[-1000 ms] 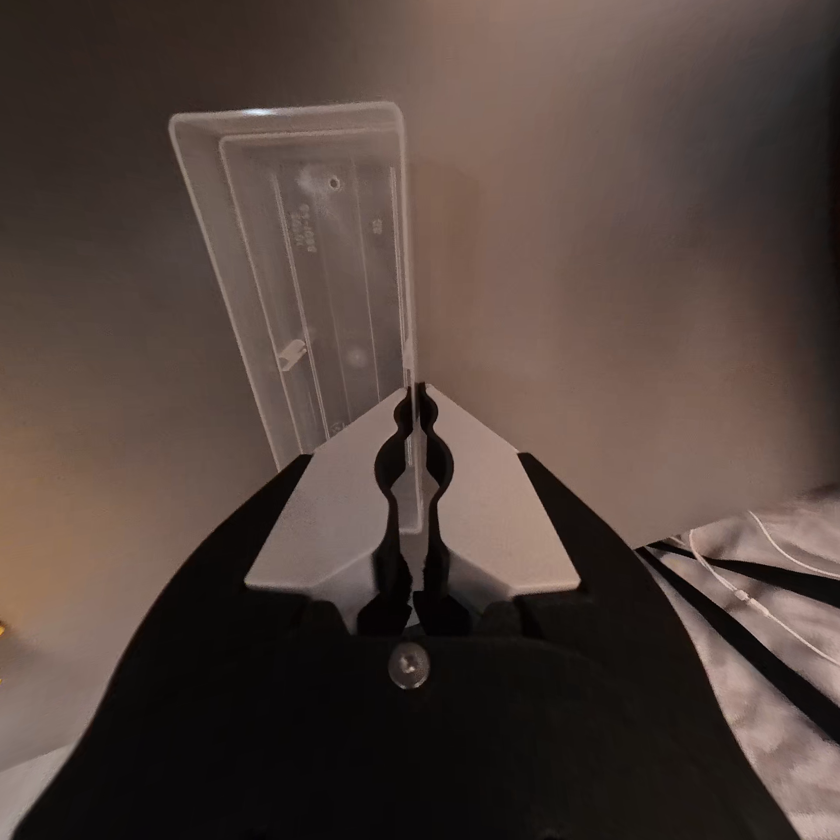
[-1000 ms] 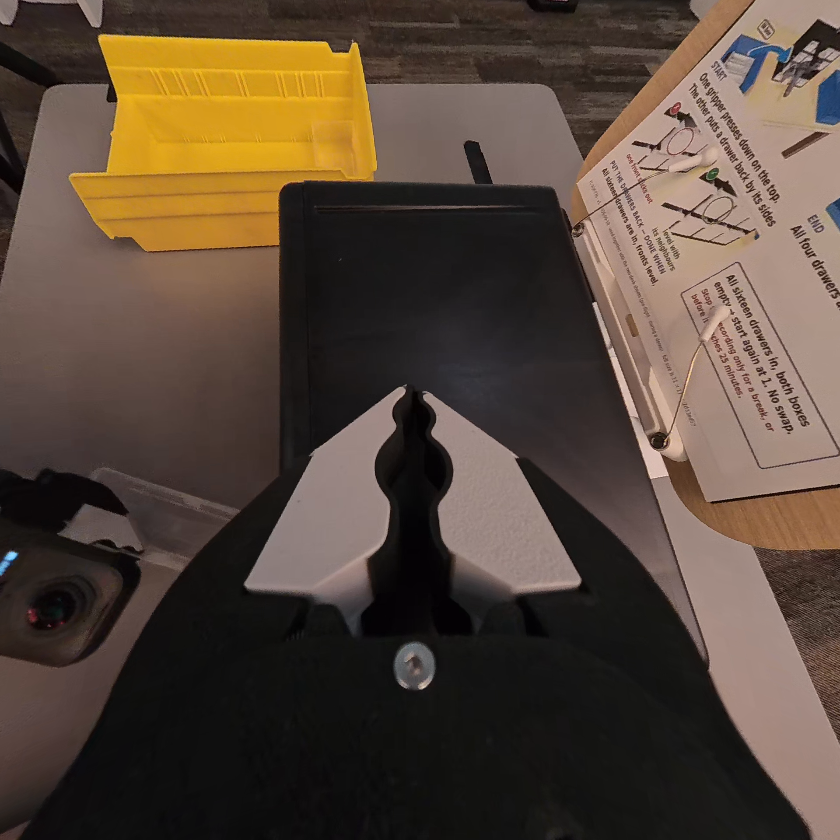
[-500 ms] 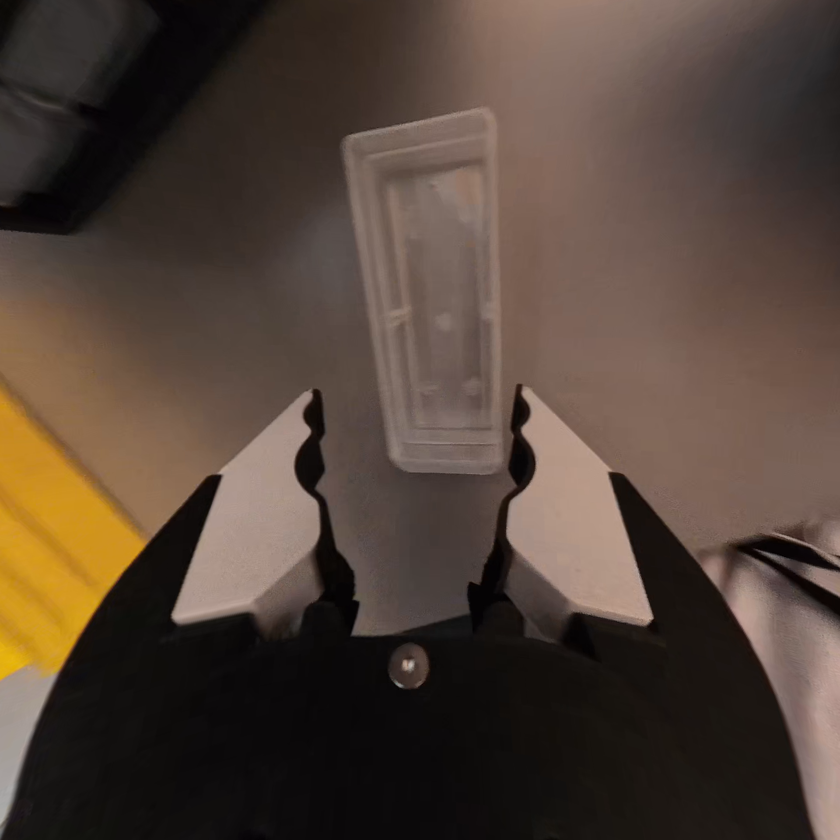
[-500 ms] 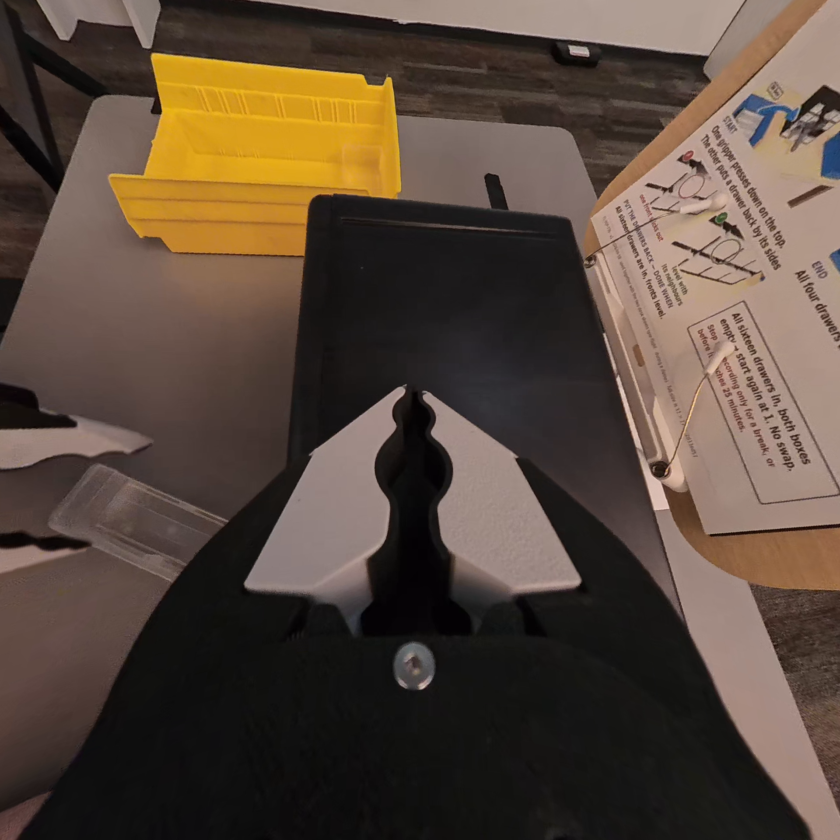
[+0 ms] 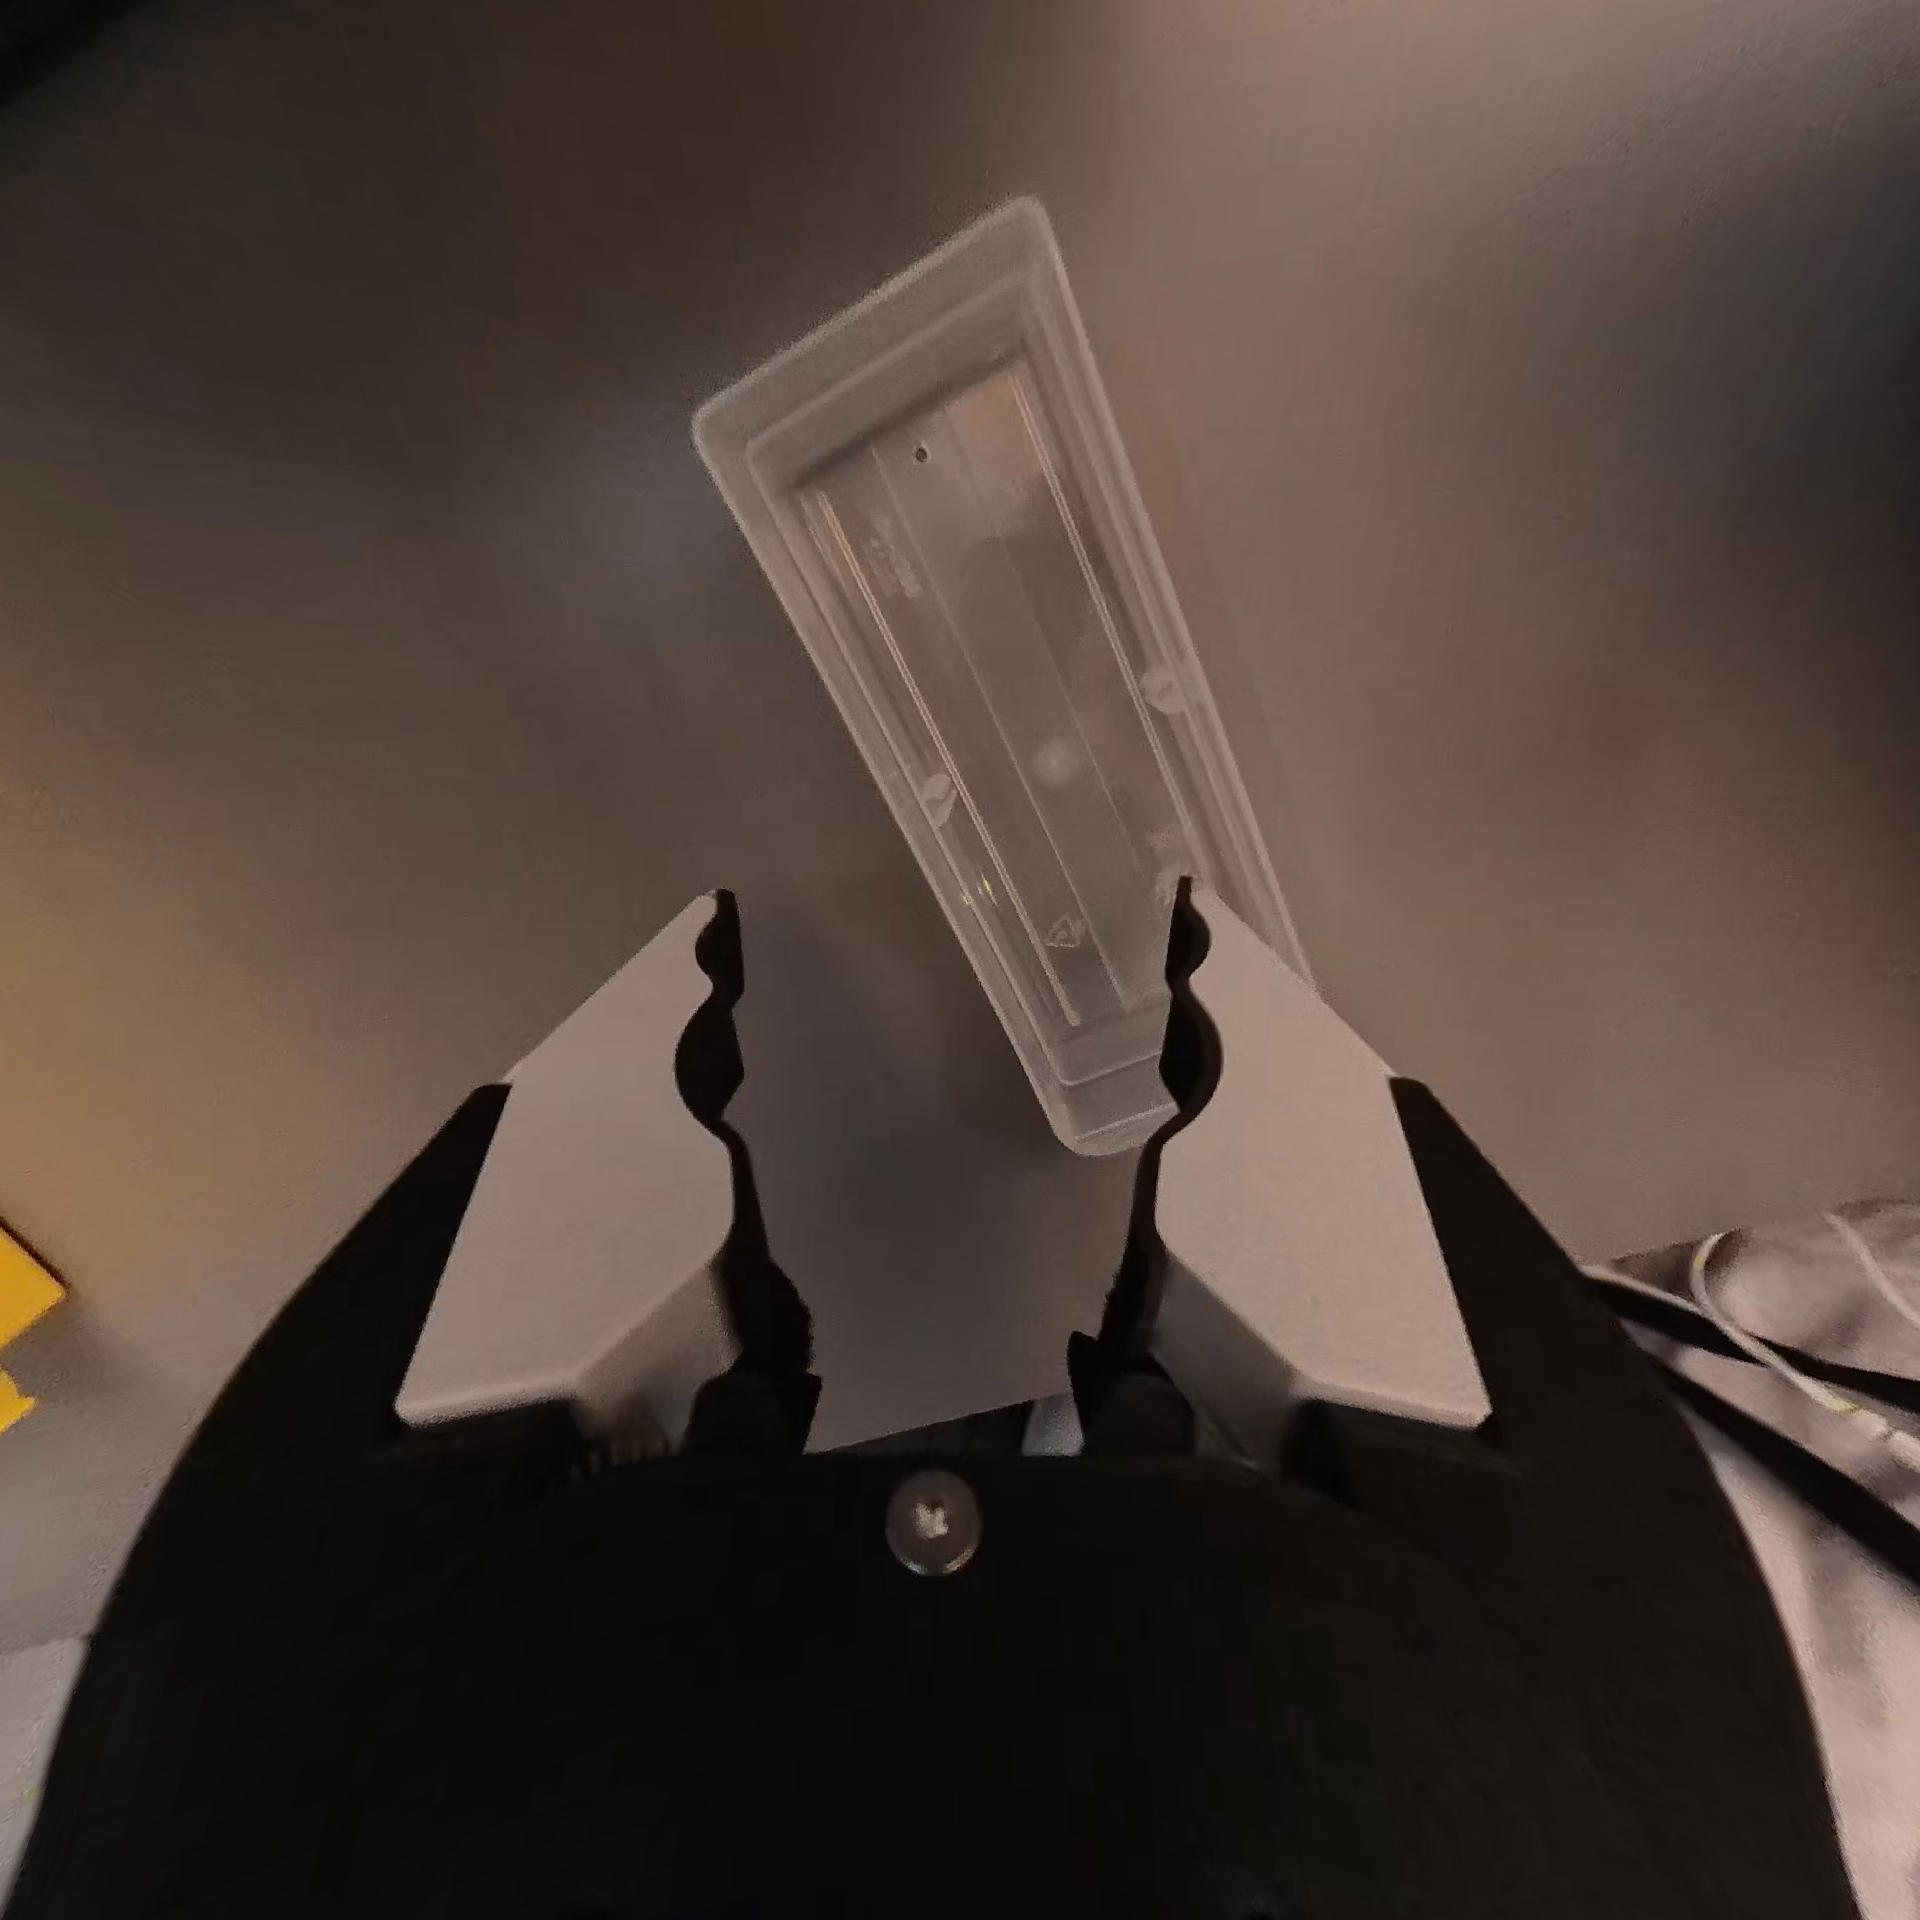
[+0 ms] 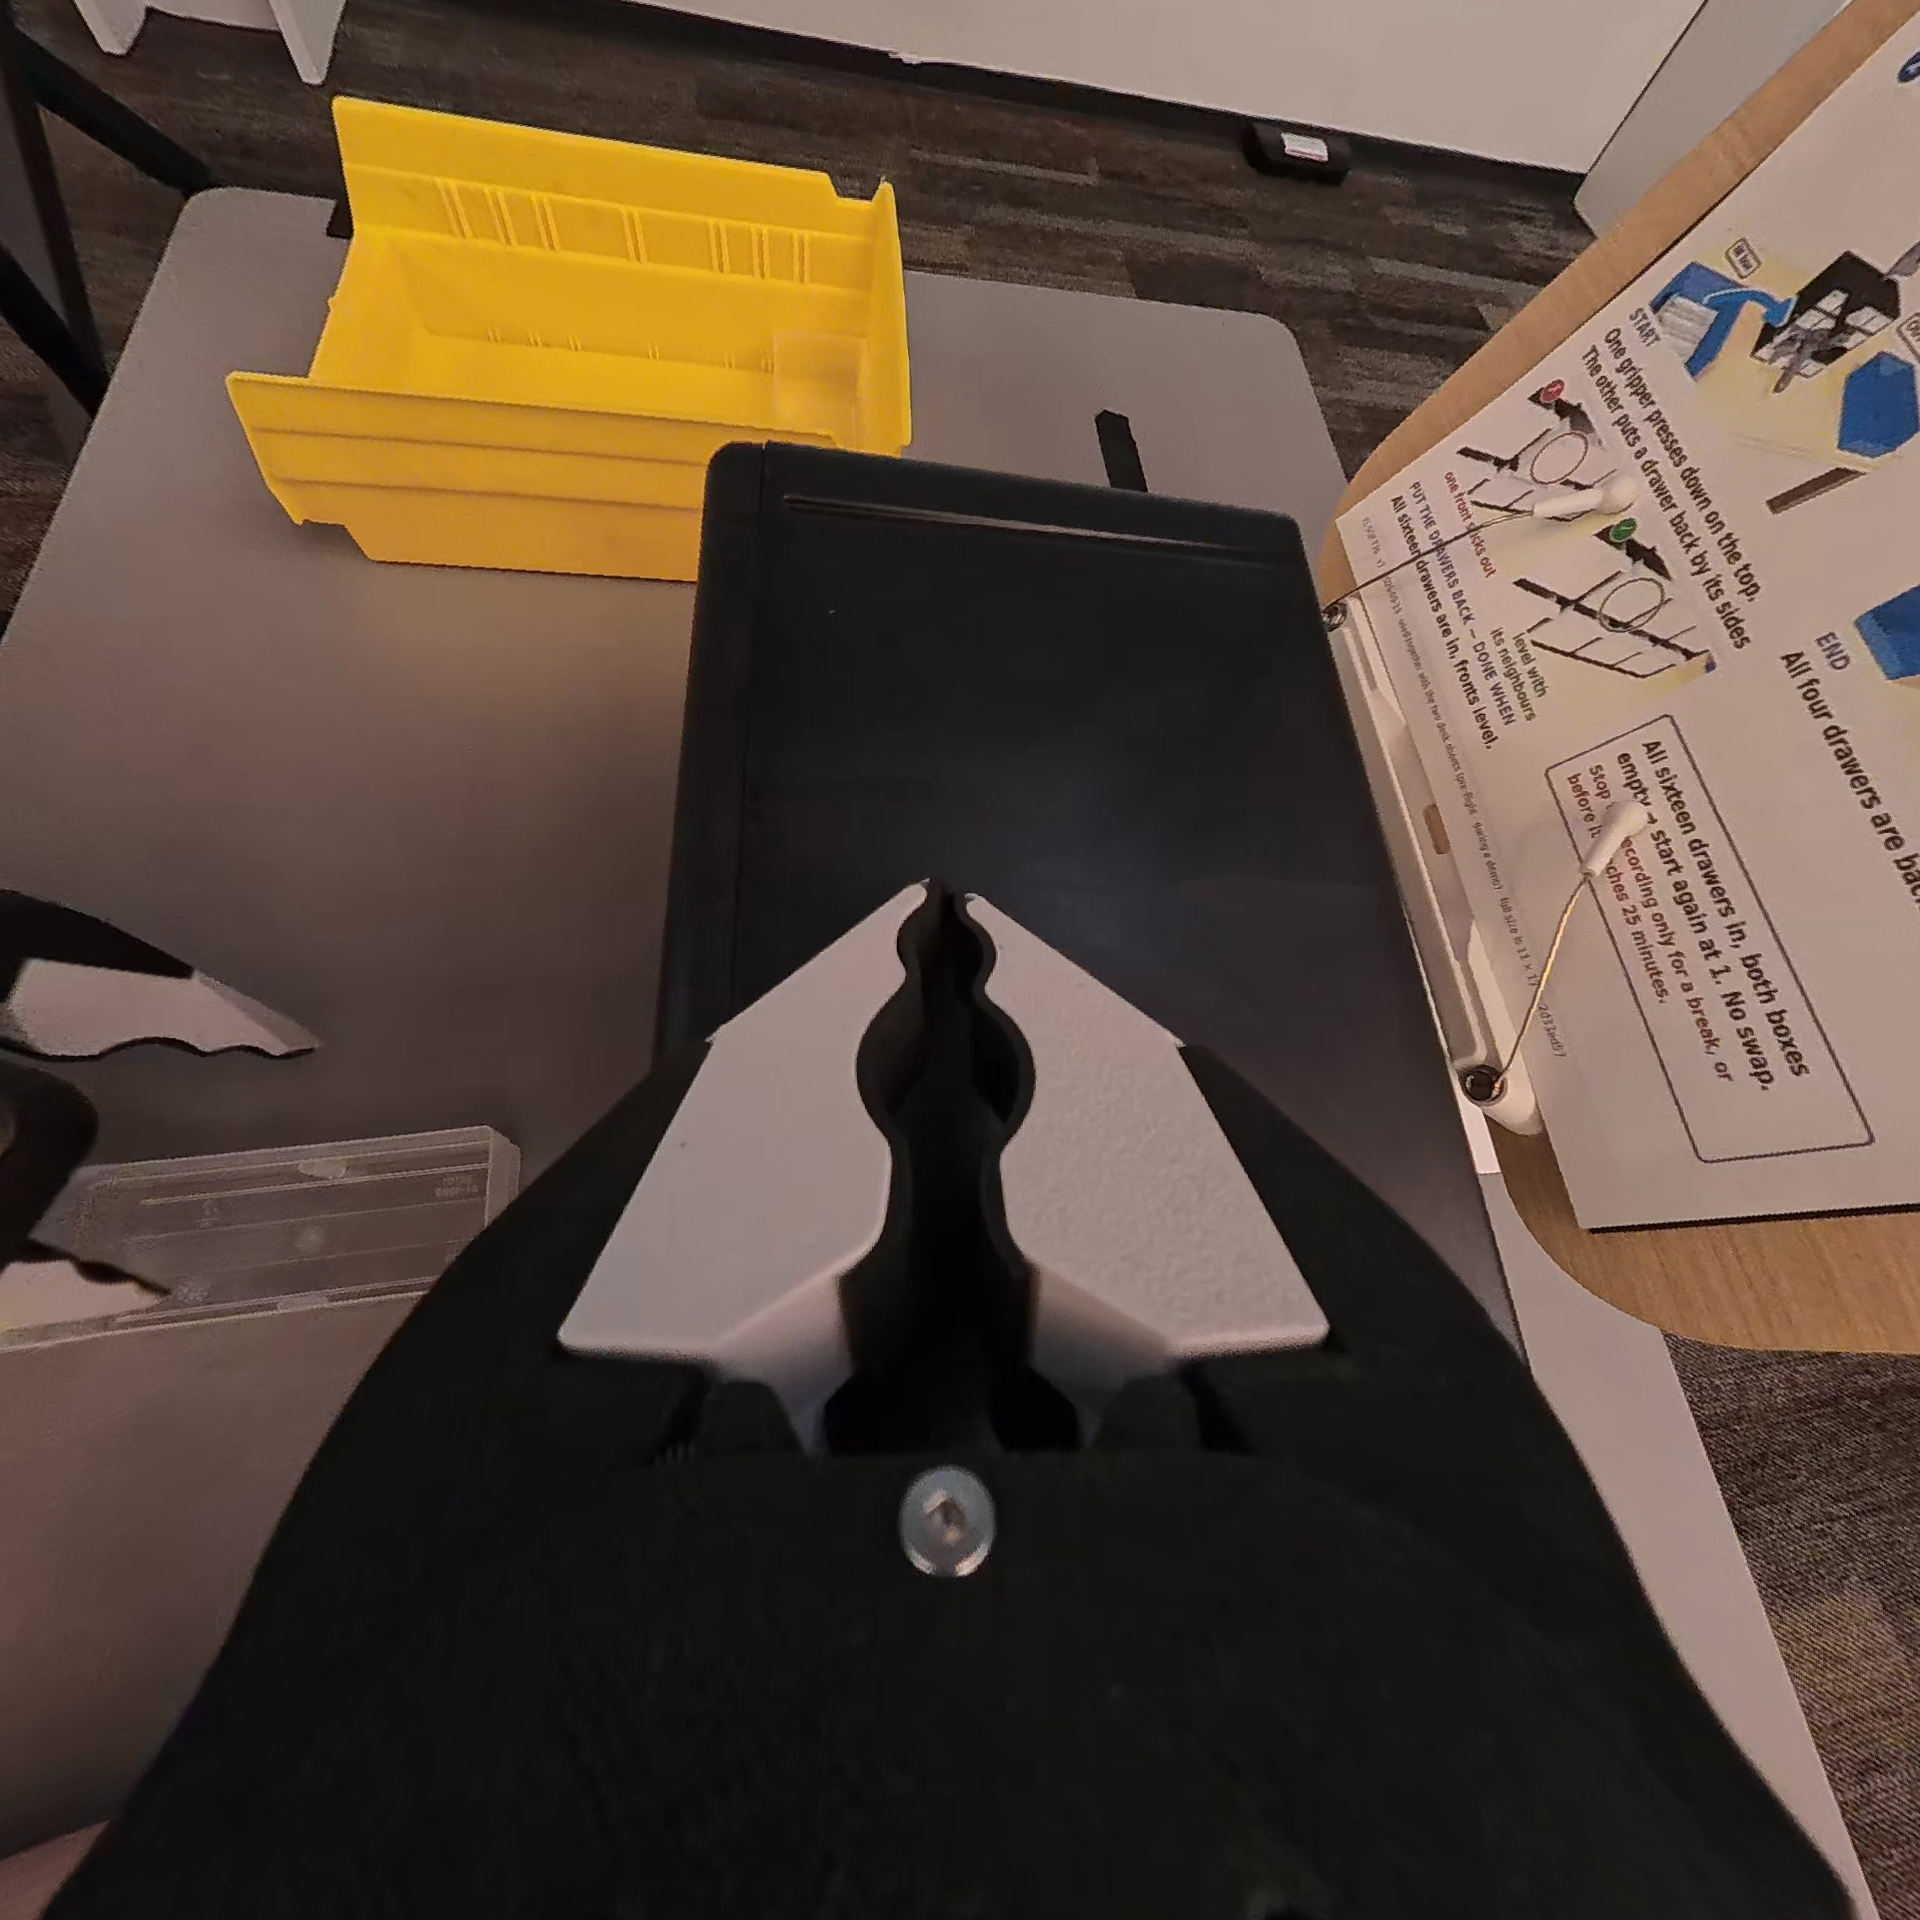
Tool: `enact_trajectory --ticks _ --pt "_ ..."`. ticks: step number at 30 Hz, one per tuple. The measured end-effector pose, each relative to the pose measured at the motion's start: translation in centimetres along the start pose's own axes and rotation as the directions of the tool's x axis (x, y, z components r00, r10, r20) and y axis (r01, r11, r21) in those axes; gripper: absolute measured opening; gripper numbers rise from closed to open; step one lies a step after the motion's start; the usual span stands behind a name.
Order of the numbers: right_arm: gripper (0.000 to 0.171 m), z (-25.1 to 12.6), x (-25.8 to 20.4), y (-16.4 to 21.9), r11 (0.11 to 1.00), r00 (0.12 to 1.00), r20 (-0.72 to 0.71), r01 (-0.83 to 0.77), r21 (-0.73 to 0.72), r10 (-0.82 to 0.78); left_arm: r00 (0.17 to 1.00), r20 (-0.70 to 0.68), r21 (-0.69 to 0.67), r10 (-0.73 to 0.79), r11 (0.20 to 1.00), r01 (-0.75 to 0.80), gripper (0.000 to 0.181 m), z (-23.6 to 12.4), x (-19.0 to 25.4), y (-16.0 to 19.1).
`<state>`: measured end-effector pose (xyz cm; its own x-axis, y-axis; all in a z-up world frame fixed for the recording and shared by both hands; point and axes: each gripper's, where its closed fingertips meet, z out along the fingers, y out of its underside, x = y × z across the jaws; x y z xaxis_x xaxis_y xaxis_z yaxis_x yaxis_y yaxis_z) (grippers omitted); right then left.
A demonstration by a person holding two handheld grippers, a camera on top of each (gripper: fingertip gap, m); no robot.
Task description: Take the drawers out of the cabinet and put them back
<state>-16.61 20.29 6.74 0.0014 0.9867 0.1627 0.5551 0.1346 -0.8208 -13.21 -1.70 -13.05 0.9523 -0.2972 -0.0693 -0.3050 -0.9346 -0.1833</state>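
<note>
A clear plastic drawer [image 5: 997, 686] lies on the grey table, its near end between the open fingers of my left gripper [image 5: 951, 904], close to the right finger. The same drawer [image 6: 281, 1226] shows at the lower left of the right wrist view, with the left gripper's fingers [image 6: 156, 1013] above and beside it. My right gripper [image 6: 943, 891] is shut and empty, over the top of the black cabinet [image 6: 1018, 748]. The cabinet's drawer front is hidden from both views.
A yellow bin [image 6: 582, 384] stands on the grey table [image 6: 343, 748] behind the cabinet to the left. An instruction sheet on a wooden board [image 6: 1704, 790] is close on the right. Striped cloth [image 5: 1787, 1382] lies at the lower right of the left wrist view. Left tips to right tips: about 30 cm.
My left gripper has let go of the clear drawer and opened; the drawer now lies flat on the table, angled to the right. My right gripper stays shut over the cabinet, slightly higher.
</note>
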Motion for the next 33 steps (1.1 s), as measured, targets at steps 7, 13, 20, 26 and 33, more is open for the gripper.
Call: enact_trajectory --ticks 7,13,20,26,33 --pt "0.000 0.0 0.0 0.0 1.000 1.000 0.008 -0.005 0.005 0.005 0.992 -0.076 -0.031 -0.102 0.994 0.100 0.099 0.9 2.5 -0.1" --pt "0.000 0.0 0.0 0.1 1.000 1.000 -0.005 0.005 -0.008 -0.005 0.997 -0.007 -0.029 -0.079 0.996 0.079 0.084 0.1 1.6 -0.2" --pt "0.000 0.0 0.0 0.0 1.000 1.000 0.011 -0.009 0.006 0.009 0.998 0.037 -0.120 -0.042 0.992 0.046 0.066 1.1 -0.1 1.7" --pt "0.000 0.0 0.0 0.0 1.000 1.000 0.015 -0.009 0.008 0.008 0.993 -0.028 -0.037 -0.117 0.993 0.116 0.060 -0.2 -0.3 0.5" --pt "0.000 0.0 0.0 0.0 1.000 1.000 0.008 -0.007 0.003 0.007 0.981 -0.063 0.028 -0.182 0.983 0.184 0.120 0.7 2.8 -0.5"
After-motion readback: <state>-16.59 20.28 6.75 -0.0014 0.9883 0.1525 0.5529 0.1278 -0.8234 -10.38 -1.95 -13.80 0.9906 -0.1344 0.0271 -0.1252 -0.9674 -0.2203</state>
